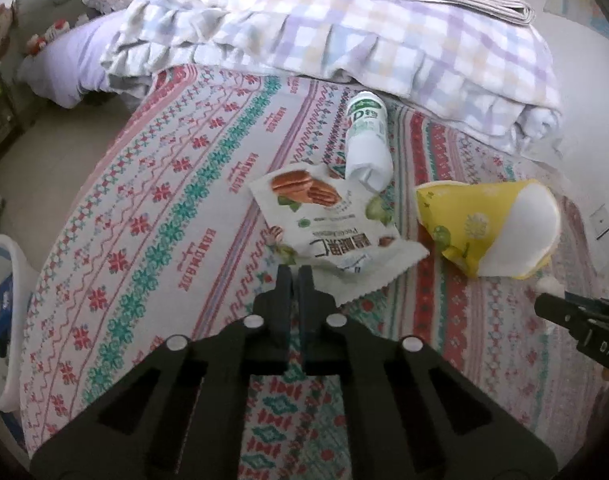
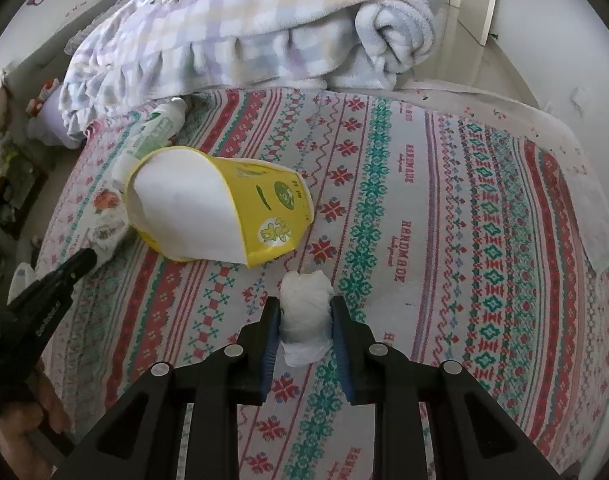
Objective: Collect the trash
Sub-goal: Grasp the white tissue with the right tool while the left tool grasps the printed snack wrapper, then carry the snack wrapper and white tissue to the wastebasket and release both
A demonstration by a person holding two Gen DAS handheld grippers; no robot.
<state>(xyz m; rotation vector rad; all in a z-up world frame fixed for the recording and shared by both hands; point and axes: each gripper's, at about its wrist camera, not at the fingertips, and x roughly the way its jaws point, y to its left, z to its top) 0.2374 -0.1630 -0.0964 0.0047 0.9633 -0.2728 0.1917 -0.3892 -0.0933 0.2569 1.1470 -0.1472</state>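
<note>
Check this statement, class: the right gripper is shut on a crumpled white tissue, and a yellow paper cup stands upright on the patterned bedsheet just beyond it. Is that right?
One thing is wrong. The yellow paper cup does not stand upright: it lies on its side on the patterned bedsheet, as the right wrist view shows. The rest holds: the right gripper is shut on the crumpled white tissue.

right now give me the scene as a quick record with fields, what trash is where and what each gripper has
surface: patterned bedsheet
left gripper: shut on near edge of nut wrapper
right gripper: shut on white wad
yellow cup: on its side, mouth toward right camera, untouched
white bottle: lying beyond the wrapper, near the blanket
bin: white rim at far left of left view, beside the bed
</note>
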